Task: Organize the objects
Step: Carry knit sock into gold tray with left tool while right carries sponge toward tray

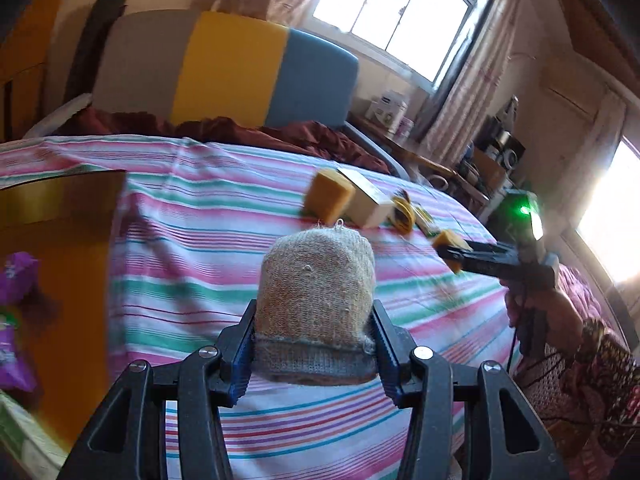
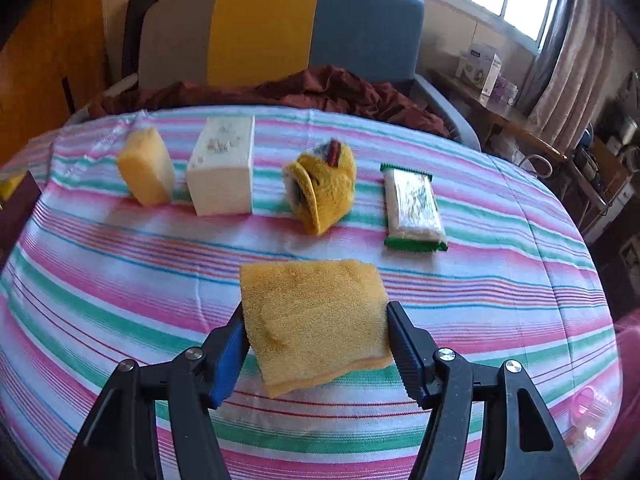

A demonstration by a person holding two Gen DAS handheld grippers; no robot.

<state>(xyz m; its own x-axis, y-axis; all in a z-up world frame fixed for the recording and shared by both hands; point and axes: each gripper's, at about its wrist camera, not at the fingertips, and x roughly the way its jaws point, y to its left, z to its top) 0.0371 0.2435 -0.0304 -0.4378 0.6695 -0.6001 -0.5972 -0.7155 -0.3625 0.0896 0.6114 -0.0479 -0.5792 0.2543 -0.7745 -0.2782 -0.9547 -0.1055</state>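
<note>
Striped bedding (image 2: 120, 280) covers the bed on which the items are laid out, with a multicoloured headboard (image 2: 280, 28) behind. A row is formed across the far part of the bed, as seen from the right wrist view: a sponge (image 2: 146, 172) at the left, then a white box (image 2: 222, 168), a yellow plush (image 2: 324, 188) and a green-edged packet (image 2: 414, 210) at the right. The right gripper (image 2: 316, 344) is clenched on a second sponge (image 2: 316, 320), which is held above the sheet with its broad face up and its long axis running across the fingers. The row lies ahead of these fingers and beyond them; bare sheet is seen between the held sponge and the row. The left gripper (image 1: 314, 344) is clenched on a rolled sock (image 1: 316, 292), whose rounded end projects forward past the fingers. From the left wrist view the row lies ahead and to the right, and the right gripper (image 1: 450, 254) is seen nearer to it. Judged from this layout, the right hand is better placed for the next set-down, with a forward move to a free spot in line with the row.
</note>
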